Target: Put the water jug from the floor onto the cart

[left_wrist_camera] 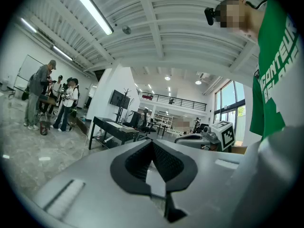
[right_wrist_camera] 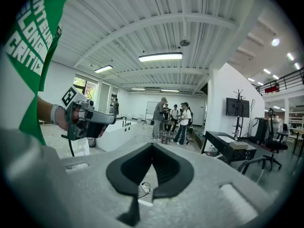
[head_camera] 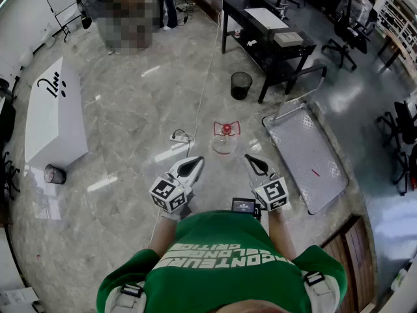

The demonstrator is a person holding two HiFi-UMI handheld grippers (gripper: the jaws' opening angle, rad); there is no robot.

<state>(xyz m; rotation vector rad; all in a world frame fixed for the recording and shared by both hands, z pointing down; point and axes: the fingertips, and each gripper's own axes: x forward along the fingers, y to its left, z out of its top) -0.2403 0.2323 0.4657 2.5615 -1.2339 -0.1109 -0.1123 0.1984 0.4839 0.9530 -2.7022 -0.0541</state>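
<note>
While facing clear red-capped water jug on floor at twelve o'clock, holds nothing, left hand-held gripper and right hand-held gripper pressed shut; yet to load grey platform cart at two o'clock.

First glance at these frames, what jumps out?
The clear water jug with its red cap stands on the glossy floor near the middle of the head view, just ahead of the left gripper and the right gripper, both with jaws shut on nothing. To its right lies the flat grey cart, and a big white box sits far left.
</note>
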